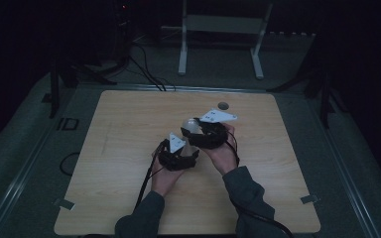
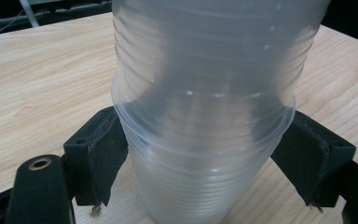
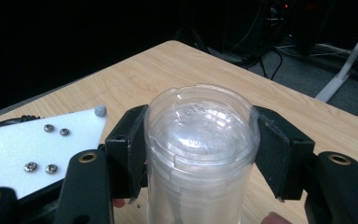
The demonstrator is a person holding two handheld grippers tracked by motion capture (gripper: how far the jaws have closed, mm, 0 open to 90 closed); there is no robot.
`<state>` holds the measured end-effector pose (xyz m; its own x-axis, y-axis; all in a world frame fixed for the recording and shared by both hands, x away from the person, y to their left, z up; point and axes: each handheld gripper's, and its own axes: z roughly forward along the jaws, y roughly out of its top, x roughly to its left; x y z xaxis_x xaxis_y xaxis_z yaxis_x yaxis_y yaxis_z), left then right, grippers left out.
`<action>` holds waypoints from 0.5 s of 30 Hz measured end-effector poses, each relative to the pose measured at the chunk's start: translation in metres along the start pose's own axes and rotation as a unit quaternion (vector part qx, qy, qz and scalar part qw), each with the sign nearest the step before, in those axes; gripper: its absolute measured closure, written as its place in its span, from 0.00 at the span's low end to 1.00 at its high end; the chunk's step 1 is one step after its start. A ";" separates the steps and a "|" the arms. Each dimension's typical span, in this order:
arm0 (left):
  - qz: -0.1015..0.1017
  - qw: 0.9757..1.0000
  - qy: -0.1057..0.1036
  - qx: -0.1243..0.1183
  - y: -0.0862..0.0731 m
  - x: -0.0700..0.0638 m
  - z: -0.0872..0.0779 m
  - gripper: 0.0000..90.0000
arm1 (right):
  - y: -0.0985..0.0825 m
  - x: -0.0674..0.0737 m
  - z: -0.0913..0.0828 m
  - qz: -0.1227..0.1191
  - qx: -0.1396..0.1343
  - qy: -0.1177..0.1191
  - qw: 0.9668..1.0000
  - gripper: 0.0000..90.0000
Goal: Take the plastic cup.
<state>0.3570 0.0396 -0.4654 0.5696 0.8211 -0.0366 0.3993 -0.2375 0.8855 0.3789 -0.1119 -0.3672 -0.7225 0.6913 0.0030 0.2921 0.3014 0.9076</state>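
Note:
A stack of clear plastic cups stands upside down above the wooden table, held between both hands. In the left gripper view the ribbed cup stack sits between the black jaws, and my left gripper is shut on its wide rim, both pads against the plastic. In the right gripper view my right gripper is shut on the upturned base end of the cup stack. From above, the left gripper is below and left of the right gripper.
The left gripper's white plate lies close at the right gripper's left. A small dark round spot marks the table's far side. A white frame stand and cables are on the floor behind. Metal clips sit at the near corners.

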 end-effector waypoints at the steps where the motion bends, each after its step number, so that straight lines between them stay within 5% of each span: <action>1: 0.001 1.000 0.000 0.000 0.000 0.000 0.000 0.23 | 0.000 0.000 0.000 -0.001 -0.001 0.000 1.000 0.44; 15: 0.008 1.000 0.003 0.004 0.000 -0.001 0.000 0.23 | 0.015 0.002 -0.011 -0.001 -0.023 -0.001 1.000 0.45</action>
<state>0.3560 0.0392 -0.4656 0.5711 0.8207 -0.0193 0.3962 -0.2549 0.8821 0.3751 -0.1135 -0.3488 -0.7217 0.6922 0.0000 0.2613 0.2724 0.9260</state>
